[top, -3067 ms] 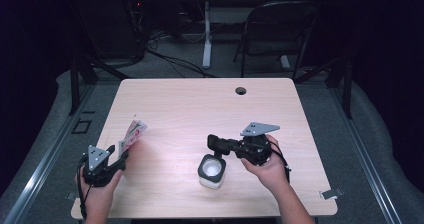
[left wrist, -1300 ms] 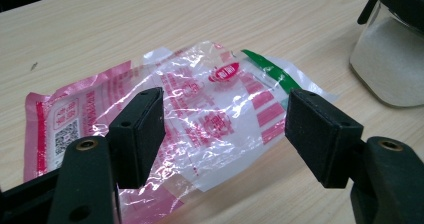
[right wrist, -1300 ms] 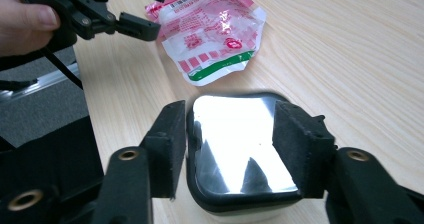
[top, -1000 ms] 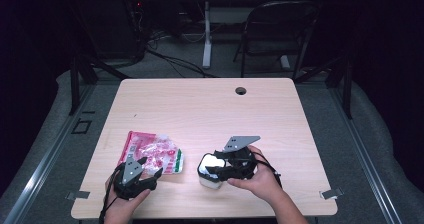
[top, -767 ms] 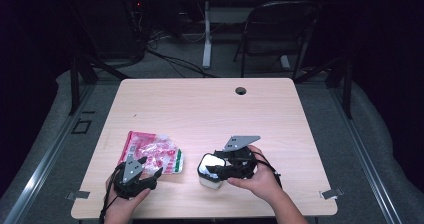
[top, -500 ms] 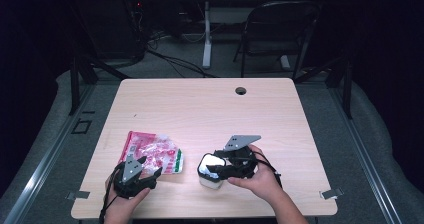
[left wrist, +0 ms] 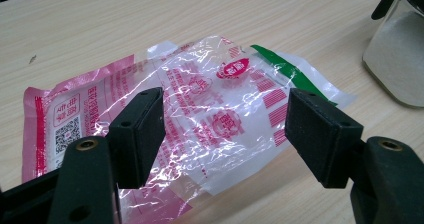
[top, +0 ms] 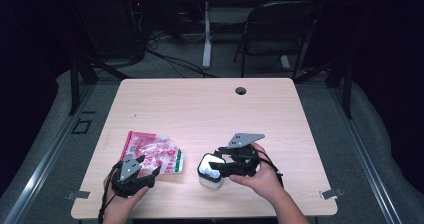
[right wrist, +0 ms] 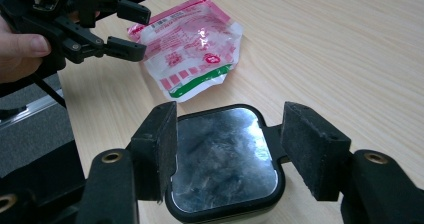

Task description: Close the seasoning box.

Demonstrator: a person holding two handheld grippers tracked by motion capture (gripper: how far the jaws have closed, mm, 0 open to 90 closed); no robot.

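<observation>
So we've got the jar [top: 211, 170] standing lidded just right of the flat, empty-looking pink packet [top: 152, 151]; our right gripper [right wrist: 226, 151] just let its jaws spread off the lid, left gripper [left wrist: 225, 134] hangs open over the packet, looks nearly wrapped up

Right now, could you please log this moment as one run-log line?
left gripper: open above bag | right gripper: jaws just opening, astride jar lid | table

Both hands sat low at the near edge. The left gripper [top: 134, 173] was spread wide; the right gripper [top: 219, 165] had just been opening, jaws apart.
</observation>
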